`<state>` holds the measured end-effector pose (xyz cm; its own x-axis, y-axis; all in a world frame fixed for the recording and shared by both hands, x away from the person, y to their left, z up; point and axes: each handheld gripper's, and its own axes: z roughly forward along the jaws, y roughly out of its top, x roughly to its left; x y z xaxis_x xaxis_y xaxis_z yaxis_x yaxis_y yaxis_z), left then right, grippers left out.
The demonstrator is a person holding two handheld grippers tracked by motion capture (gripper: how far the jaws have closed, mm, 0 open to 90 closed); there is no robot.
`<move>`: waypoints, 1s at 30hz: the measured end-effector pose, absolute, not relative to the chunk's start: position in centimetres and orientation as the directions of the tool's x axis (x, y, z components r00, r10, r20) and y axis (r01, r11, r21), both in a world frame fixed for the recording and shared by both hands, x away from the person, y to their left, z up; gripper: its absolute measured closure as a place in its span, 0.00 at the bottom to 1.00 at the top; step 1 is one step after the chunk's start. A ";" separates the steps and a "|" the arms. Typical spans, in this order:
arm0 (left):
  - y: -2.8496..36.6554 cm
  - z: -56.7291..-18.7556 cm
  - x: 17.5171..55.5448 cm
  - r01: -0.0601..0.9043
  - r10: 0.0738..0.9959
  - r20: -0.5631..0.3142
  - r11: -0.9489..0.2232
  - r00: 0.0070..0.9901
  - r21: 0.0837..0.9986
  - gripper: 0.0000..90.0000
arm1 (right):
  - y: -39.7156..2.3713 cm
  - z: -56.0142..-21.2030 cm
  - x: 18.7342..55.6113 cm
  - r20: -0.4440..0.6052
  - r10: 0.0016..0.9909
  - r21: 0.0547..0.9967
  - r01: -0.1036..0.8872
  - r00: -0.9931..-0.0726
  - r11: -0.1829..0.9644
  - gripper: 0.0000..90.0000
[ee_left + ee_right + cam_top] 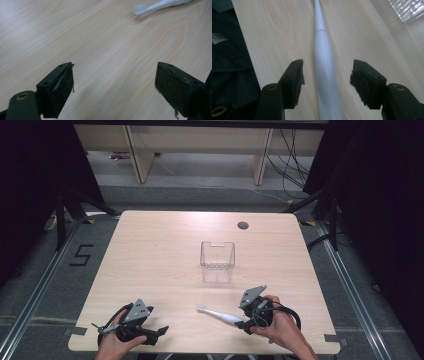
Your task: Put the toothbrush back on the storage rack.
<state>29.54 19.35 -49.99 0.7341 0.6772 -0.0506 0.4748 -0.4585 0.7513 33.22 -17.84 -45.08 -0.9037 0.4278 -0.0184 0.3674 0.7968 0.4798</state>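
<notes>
Electric toothbrush (pixel 323 75): in the right gripper view the brush head runs off the top edge and the handle's butt off the bottom. In the left gripper view the handle is cut by the top edge. Clear plastic bin (pixel 409 8): just a corner, clipped top right. High view: person's forearms cut off at bottom; toothbrush butt hidden behind the right gripper (pixel 248 323).
</notes>
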 end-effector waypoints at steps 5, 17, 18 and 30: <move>19.4 -50.0 29.6 0.470 0.676 -0.036 -0.471 0.736 0.746 0.16 | -17.0 -45.1 33.4 -0.014 0.411 0.444 0.363 -0.911 0.819 0.48; 19.3 -50.0 29.5 0.475 0.678 -0.056 -0.451 0.733 0.755 0.16 | -15.5 -45.7 33.9 -0.020 0.382 0.384 0.346 -0.924 0.856 0.51; 19.3 -50.0 29.5 0.475 0.678 -0.056 -0.451 0.733 0.755 0.16 | -15.5 -45.7 33.9 -0.020 0.382 0.384 0.346 -0.924 0.856 0.51; 19.3 -50.0 29.5 0.474 0.677 -0.056 -0.451 0.734 0.756 0.16 | -13.9 -46.7 34.8 -0.018 0.334 0.280 0.316 -0.942 0.907 0.59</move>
<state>29.47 19.28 -49.99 0.7335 0.6774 -0.0556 0.4741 -0.4514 0.7559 34.79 -13.86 -46.68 -0.9424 0.3339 -0.0181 0.3158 0.9066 0.2801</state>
